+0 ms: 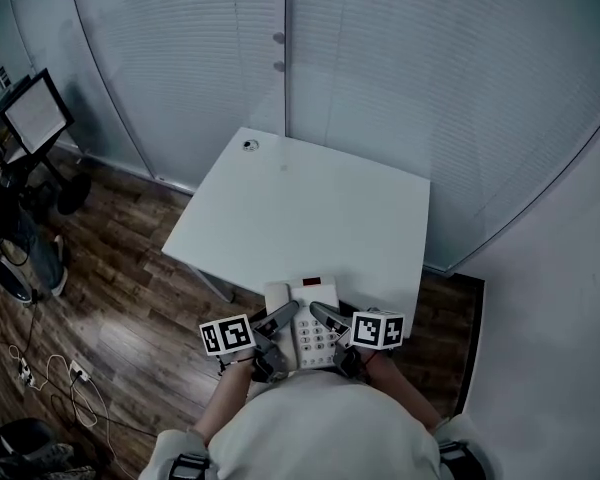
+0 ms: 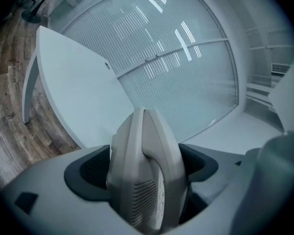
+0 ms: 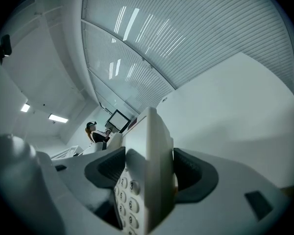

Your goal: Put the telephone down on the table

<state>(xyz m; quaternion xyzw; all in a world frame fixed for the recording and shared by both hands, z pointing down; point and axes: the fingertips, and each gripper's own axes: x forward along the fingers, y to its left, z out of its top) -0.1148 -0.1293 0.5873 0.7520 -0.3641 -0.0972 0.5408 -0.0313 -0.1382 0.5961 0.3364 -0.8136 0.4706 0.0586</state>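
A white desk telephone (image 1: 306, 320) with a keypad and a red strip at its top is held in the air just short of the near edge of the white table (image 1: 300, 208). My left gripper (image 1: 283, 316) is shut on its left side, where the handset lies. My right gripper (image 1: 320, 314) is shut on its right side. In the left gripper view the telephone (image 2: 144, 170) fills the gap between the dark pads, seen edge-on. The right gripper view shows the telephone (image 3: 147, 175) clamped likewise, with round number keys facing left.
A small round dark thing (image 1: 250, 145) lies at the table's far left corner. Frosted glass walls (image 1: 400, 68) stand behind the table. To the left, on the wood floor (image 1: 110, 308), are a monitor on a stand (image 1: 35, 118) and cables (image 1: 60, 378).
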